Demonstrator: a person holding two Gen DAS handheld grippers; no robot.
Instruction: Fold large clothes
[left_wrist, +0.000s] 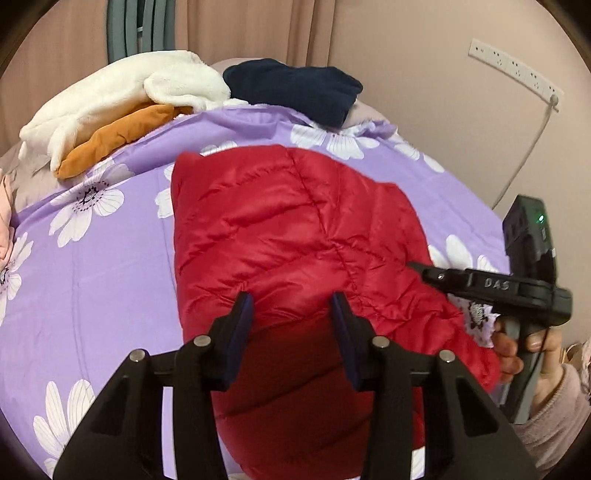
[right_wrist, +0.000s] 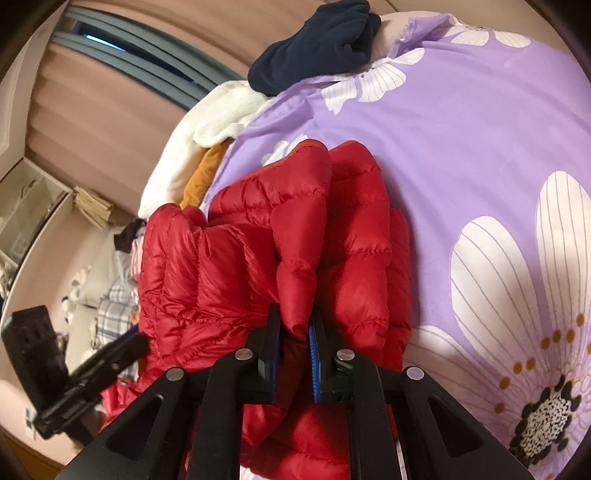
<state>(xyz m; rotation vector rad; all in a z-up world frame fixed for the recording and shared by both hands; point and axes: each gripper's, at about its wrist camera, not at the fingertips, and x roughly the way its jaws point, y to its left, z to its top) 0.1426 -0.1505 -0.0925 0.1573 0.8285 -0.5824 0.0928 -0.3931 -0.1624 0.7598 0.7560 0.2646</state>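
Note:
A red quilted puffer jacket (left_wrist: 295, 236) lies folded on a purple bedspread with white flowers (left_wrist: 96, 273). My left gripper (left_wrist: 293, 310) is open just above the jacket's near end, its jaws wide apart with red fabric between and below them. My right gripper (right_wrist: 295, 325) is shut on a puffy fold of the red jacket (right_wrist: 295, 236) at its right edge. It also shows from the side in the left wrist view (left_wrist: 417, 267), touching the jacket's right edge. The left gripper shows at the lower left of the right wrist view (right_wrist: 136, 343).
A white fleece garment (left_wrist: 122, 96) over an orange one (left_wrist: 118, 136) lies at the bed's far left. A navy garment (left_wrist: 295, 88) lies at the far middle. A wall with a power strip (left_wrist: 517, 66) stands to the right. Clothes clutter the floor (right_wrist: 114, 295).

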